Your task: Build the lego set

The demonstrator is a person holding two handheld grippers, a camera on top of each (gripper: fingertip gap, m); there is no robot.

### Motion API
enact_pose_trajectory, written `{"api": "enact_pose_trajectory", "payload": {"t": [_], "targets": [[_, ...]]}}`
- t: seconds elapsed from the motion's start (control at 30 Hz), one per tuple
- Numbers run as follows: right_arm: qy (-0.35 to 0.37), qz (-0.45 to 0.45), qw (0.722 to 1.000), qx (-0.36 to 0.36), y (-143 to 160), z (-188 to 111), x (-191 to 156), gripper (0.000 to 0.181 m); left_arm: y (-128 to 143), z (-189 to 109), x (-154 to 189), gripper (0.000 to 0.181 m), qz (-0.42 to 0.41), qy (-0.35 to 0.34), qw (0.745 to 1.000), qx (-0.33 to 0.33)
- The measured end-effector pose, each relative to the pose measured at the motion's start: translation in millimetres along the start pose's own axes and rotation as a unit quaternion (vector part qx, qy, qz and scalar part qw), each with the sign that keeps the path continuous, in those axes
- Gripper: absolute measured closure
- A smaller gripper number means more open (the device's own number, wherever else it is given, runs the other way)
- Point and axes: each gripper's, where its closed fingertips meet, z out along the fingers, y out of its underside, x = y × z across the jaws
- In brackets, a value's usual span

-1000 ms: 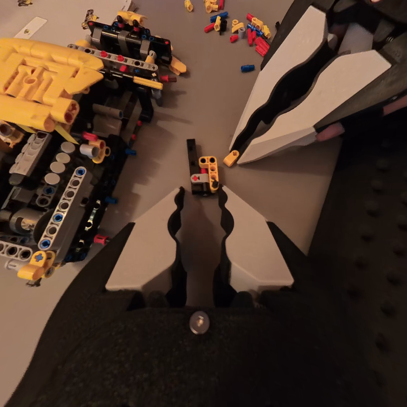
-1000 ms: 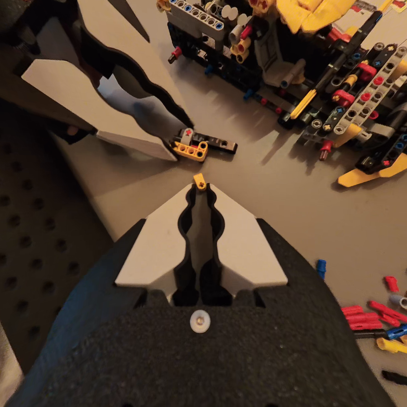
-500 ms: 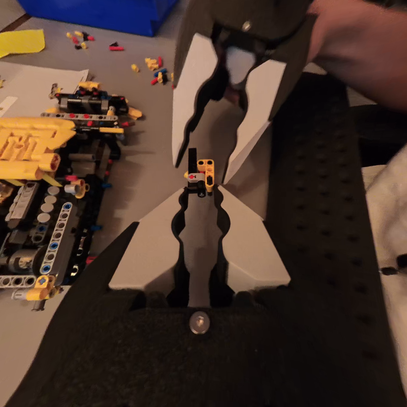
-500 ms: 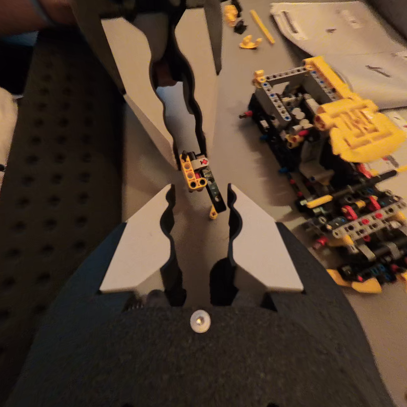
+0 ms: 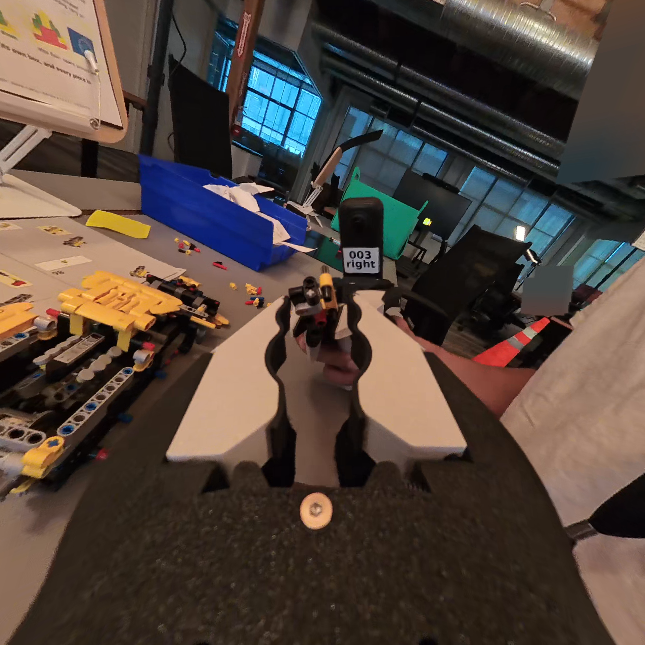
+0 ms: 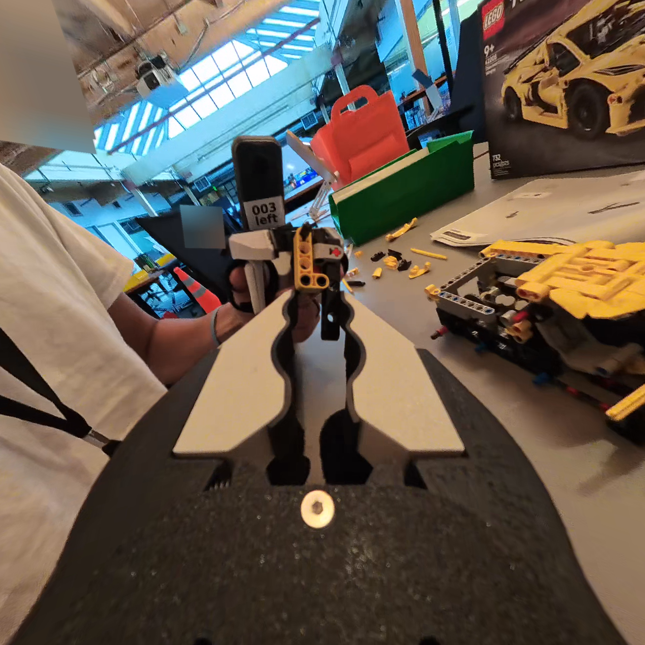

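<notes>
Lifted off the table (image 5: 104, 251) since a second ago: your left gripper (image 5: 316, 307) pinches the small sub-assembly (image 5: 314, 303) mid-air; your right gripper (image 6: 314, 296) meets it, grip unclear; car chassis (image 5: 104, 331) below.

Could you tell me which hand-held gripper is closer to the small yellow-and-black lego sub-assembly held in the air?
Left. The left hand-held gripper clamps the sub-assembly at its fingertips; the right hand-held gripper faces it, fingertips loosely either side of its hanging black beam, apparently not gripping.
</notes>
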Motion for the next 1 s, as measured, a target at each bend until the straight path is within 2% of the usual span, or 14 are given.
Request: {"api": "enact_pose_trajectory", "payload": {"t": [0.17, 0.37, 0.43, 0.7, 0.9, 0.97, 1.0], "targets": [[-0.011, -0.005, 0.999, 0.035, -10.2, 3.1, -5.8, 0.159, -1.8, 3.5, 5.9, 0.147, -0.041, 0.02, 0.999, 0.022], [0.001, -0.033, 0.999, 0.024, -6.1, 9.4, -6.5, 0.159, -7.9, 3.2, 2.9, 0.146, -0.06, 0.01, 0.997, 0.051], [0.0, -0.035, 0.999, 0.023, -5.5, 11.5, -8.0, 0.159, -8.0, 3.0, 3.4, 0.155, -0.06, 0.012, 0.997, 0.052], [0.01, -0.029, 0.999, 0.038, -9.2, 10.6, -4.3, 0.161, -16.7, -0.1, 1.3, 0.152, -0.083, 0.014, 0.993, 0.084], [0.008, -0.031, 0.999, 0.03, -6.2, 12.3, -5.8, 0.16, -14.9, -0.1, 0.8, 0.156, -0.068, 0.012, 0.995, 0.075], [0.02, -0.038, 0.999, 0.015, -2.1, 12.7, -3.6, 0.174, -13.6, 0.6, 5.0, 0.156, -0.061, 0.023, 0.996, 0.068], [0.022, -0.045, 0.999, 0.013, -1.5, 13.4, -4.1, 0.173, -11.7, 1.8, 6.9, 0.156, -0.054, 0.025, 0.996, 0.061]]}}
